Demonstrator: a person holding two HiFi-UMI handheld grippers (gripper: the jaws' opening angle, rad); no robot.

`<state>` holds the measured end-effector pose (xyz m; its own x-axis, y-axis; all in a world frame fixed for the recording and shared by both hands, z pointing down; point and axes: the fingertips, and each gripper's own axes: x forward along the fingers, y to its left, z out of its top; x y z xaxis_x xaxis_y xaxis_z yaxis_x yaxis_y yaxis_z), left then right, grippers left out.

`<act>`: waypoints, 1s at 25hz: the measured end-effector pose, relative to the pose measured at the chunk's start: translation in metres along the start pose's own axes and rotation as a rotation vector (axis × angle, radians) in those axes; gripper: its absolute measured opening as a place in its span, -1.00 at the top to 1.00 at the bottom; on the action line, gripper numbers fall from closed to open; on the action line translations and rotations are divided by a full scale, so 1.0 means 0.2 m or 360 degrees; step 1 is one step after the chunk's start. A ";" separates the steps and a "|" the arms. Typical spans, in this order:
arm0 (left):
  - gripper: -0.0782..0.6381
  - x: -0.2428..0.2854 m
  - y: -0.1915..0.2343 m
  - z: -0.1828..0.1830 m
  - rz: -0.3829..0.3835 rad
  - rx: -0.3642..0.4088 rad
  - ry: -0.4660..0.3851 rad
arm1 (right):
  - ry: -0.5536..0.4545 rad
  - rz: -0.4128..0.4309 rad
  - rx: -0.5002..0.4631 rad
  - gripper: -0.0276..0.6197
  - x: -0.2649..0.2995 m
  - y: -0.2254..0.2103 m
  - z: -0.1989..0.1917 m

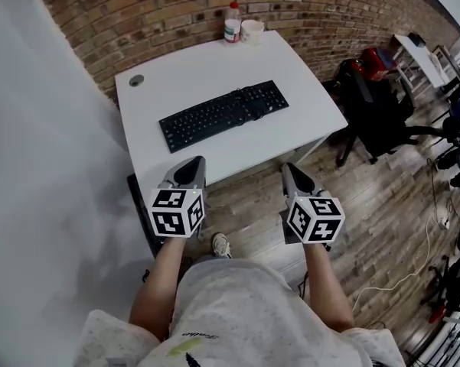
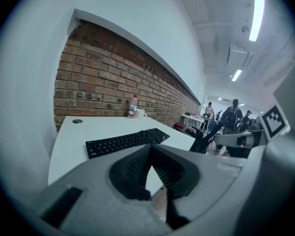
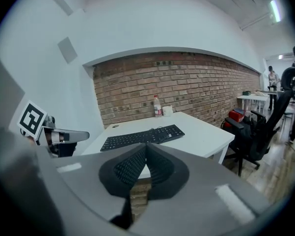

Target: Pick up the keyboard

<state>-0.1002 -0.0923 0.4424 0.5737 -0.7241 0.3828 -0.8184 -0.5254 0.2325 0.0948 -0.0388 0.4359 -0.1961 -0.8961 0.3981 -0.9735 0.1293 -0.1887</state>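
A black keyboard (image 1: 223, 115) lies slanted across the middle of the white table (image 1: 306, 121). Both grippers hang short of the table's near edge, apart from the keyboard. My left gripper (image 1: 191, 161) is shut and empty, just over the edge near the front left corner. My right gripper (image 1: 289, 167) is shut and empty too, off the front edge above the wooden floor. In the left gripper view the keyboard (image 2: 126, 141) lies beyond the closed tips of the left gripper (image 2: 150, 146). In the right gripper view the keyboard (image 3: 142, 136) lies ahead of the right gripper (image 3: 146, 145).
A bottle (image 1: 232, 21) and a white cup (image 1: 252, 30) stand at the table's far edge by the brick wall. A round cable hole (image 1: 136, 80) is at the far left corner. A black office chair (image 1: 383, 105) stands to the table's right. Cables lie on the floor.
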 end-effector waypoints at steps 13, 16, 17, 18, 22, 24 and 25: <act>0.80 0.16 0.25 0.07 0.0013 -0.0056 0.0010 | 0.0010 -0.0023 -0.0001 0.88 0.27 0.03 0.10; 0.80 0.20 0.28 0.09 0.0022 -0.0052 0.0003 | -0.0002 -0.0023 -0.0009 0.88 0.32 0.01 0.13; 0.80 0.21 0.29 0.10 0.0028 -0.0050 0.0002 | -0.0003 -0.0023 -0.0019 0.88 0.34 0.00 0.14; 0.80 0.22 0.30 0.11 0.0036 -0.0050 0.0002 | -0.0002 -0.0022 -0.0033 0.88 0.36 0.00 0.15; 0.80 0.27 0.36 0.13 0.0088 -0.0061 -0.0008 | -0.0004 0.0009 -0.0065 0.88 0.46 -0.04 0.19; 0.80 0.30 0.39 0.13 0.0122 -0.0070 -0.0014 | -0.0007 0.0031 -0.0078 0.88 0.51 -0.07 0.20; 0.80 0.32 0.40 0.13 0.0142 -0.0075 -0.0017 | -0.0008 0.0045 -0.0082 0.88 0.55 -0.08 0.21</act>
<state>-0.1288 -0.1925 0.4630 0.4985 -0.7719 0.3947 -0.8668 -0.4372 0.2398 0.0934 -0.1566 0.4445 -0.2231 -0.8939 0.3888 -0.9724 0.1760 -0.1533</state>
